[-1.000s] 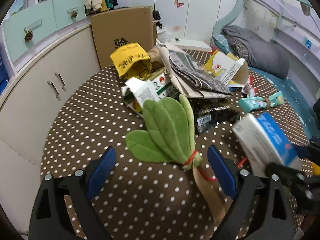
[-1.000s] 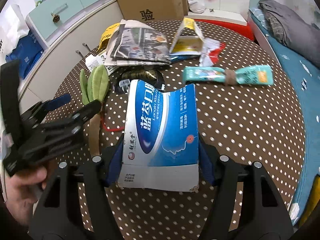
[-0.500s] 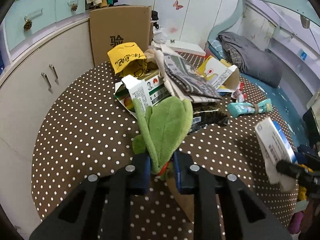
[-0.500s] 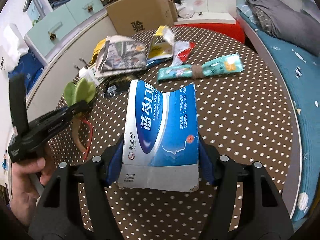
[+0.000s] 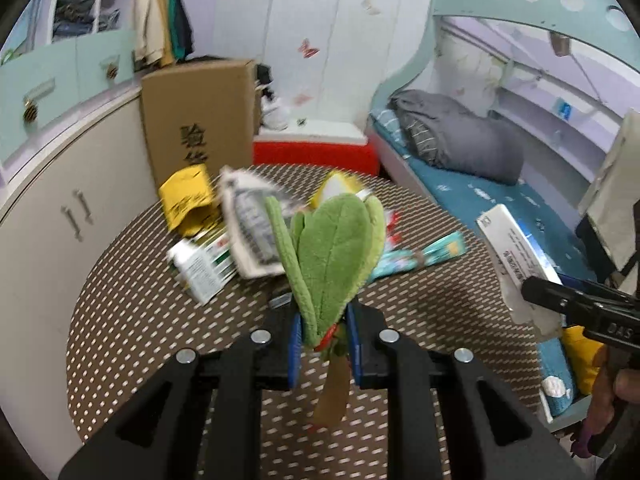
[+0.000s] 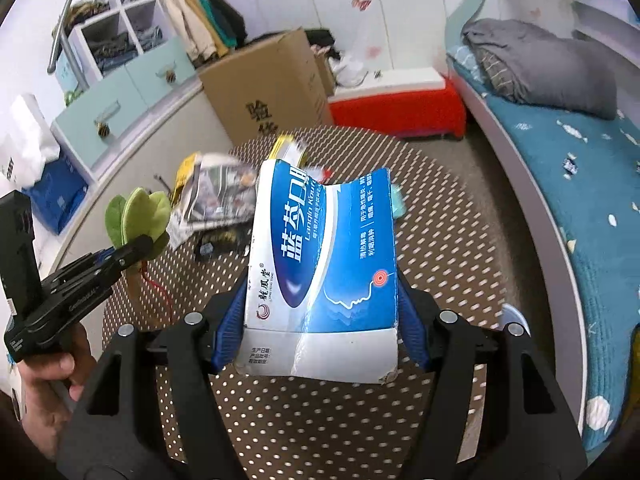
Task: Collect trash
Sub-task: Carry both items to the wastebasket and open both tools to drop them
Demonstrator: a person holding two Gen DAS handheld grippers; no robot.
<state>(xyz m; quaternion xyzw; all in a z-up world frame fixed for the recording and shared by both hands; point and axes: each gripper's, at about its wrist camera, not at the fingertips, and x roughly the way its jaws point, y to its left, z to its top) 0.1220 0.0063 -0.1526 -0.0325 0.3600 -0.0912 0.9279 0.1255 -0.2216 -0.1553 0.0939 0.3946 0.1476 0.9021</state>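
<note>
My left gripper [image 5: 325, 346] is shut on the stem of a green plush leaf bundle [image 5: 334, 252], held up off the brown polka-dot table [image 5: 132, 320]; a tan strip dangles below it. The same leaf bundle [image 6: 136, 216] shows at the left of the right wrist view, with a hand under that gripper. My right gripper [image 6: 320, 312] is shut on a blue and white carton [image 6: 324, 264], its blue pads pressing both sides. That carton [image 5: 516, 256] appears edge-on at the right of the left wrist view. Loose trash stays on the table: a yellow bag [image 5: 188, 200], a newspaper [image 5: 248, 224], a green and white box [image 5: 202, 268], a teal tube [image 5: 420, 258].
A cardboard box [image 5: 200, 120] stands on the floor behind the table, next to a red-sided platform [image 5: 316, 156]. Cream cabinets [image 5: 60, 208] run along the left. A bed with a blue sheet and grey bedding [image 5: 456, 136] lies to the right.
My left gripper closed on the plush leaf bundle and lifted it off the table. The right gripper rose with the blue carton still in it, the table dropping lower in view.
</note>
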